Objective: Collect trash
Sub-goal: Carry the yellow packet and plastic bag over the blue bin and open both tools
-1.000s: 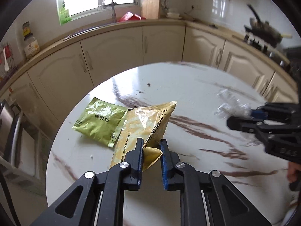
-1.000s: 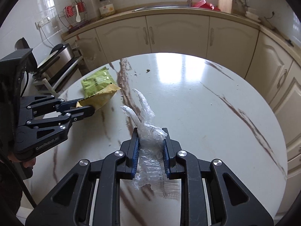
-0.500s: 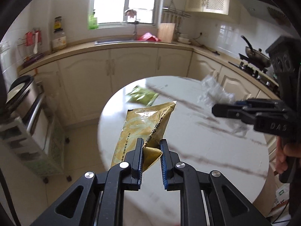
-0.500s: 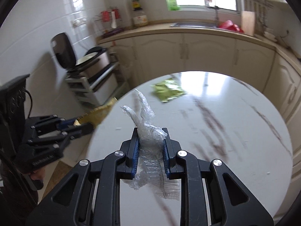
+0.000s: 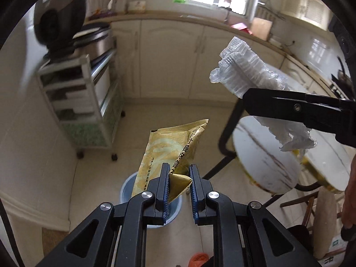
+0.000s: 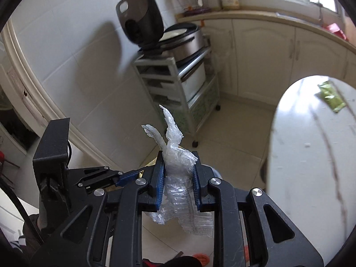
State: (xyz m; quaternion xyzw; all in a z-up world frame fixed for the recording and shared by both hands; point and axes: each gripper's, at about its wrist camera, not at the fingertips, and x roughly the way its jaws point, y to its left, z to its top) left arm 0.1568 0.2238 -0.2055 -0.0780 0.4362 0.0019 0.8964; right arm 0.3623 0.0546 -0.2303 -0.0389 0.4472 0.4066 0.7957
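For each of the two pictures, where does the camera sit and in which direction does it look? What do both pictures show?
Left wrist: on the left hand-held gripper, looking down past its yellow packet at the blue bin on the floor; a hand shows at right.
Right wrist: on the right hand-held gripper, looking down at floor and round table, gripping clear plastic wrap.
Shared: the rolling cart with its cooker, the table, both grippers.

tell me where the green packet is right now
In the right wrist view the green packet lies alone on the round table at the far right, near the table's far edge by the cabinets.
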